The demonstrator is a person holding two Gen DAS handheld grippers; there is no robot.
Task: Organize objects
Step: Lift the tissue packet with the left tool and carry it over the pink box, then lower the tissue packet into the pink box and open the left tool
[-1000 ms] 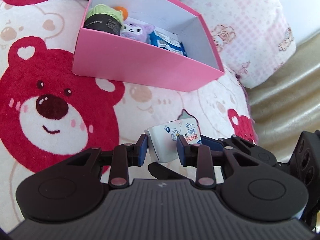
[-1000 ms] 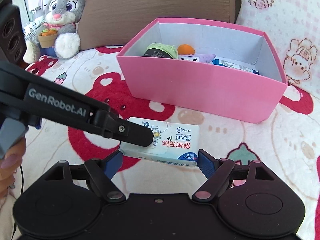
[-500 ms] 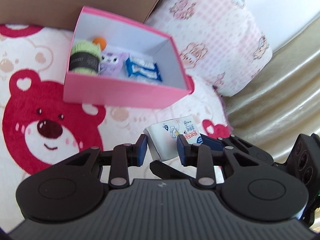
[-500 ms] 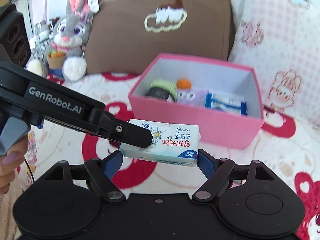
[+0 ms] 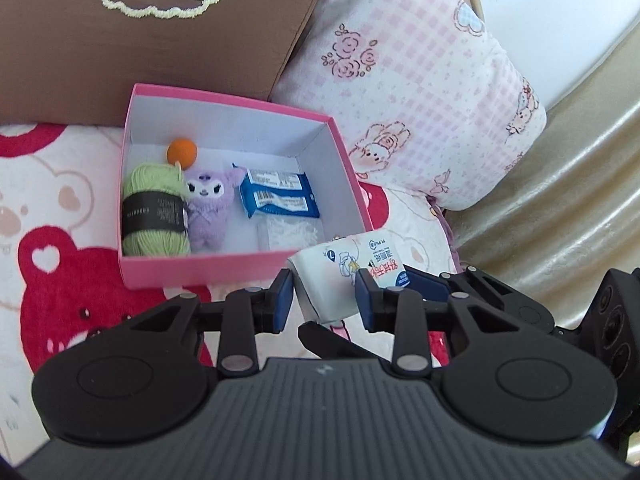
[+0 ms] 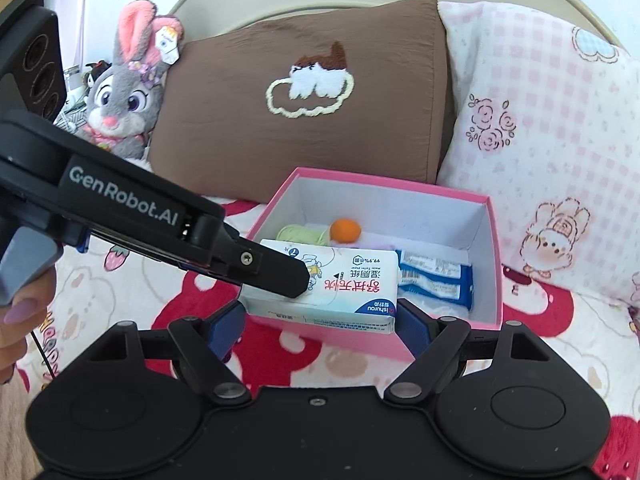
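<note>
A white wet-wipes pack point(image 5: 340, 276) point(image 6: 340, 284) is held in the air by both grippers at once. My left gripper point(image 5: 324, 300) is shut on one end of it; my right gripper point(image 6: 320, 320) is shut across its length. The pack hangs just in front of the near wall of a pink box point(image 5: 200, 268) point(image 6: 494, 248). The box holds a green yarn ball point(image 5: 154, 208), an orange ball point(image 5: 182, 151), a purple plush point(image 5: 208, 208) and a blue packet point(image 5: 278, 196). The left gripper's finger crosses the right wrist view point(image 6: 260, 264).
The box sits on a red-and-white bear blanket point(image 5: 60, 280). A brown pillow point(image 6: 304, 92) and a pink checked pillow point(image 5: 420, 80) stand behind it. A grey rabbit plush point(image 6: 120, 96) sits at the back left. The bed edge point(image 5: 560, 200) runs on the right.
Both grippers have risen with the pack, so the box now shows from higher up and its contents are fully visible. The grip on the pack is unchanged.
</note>
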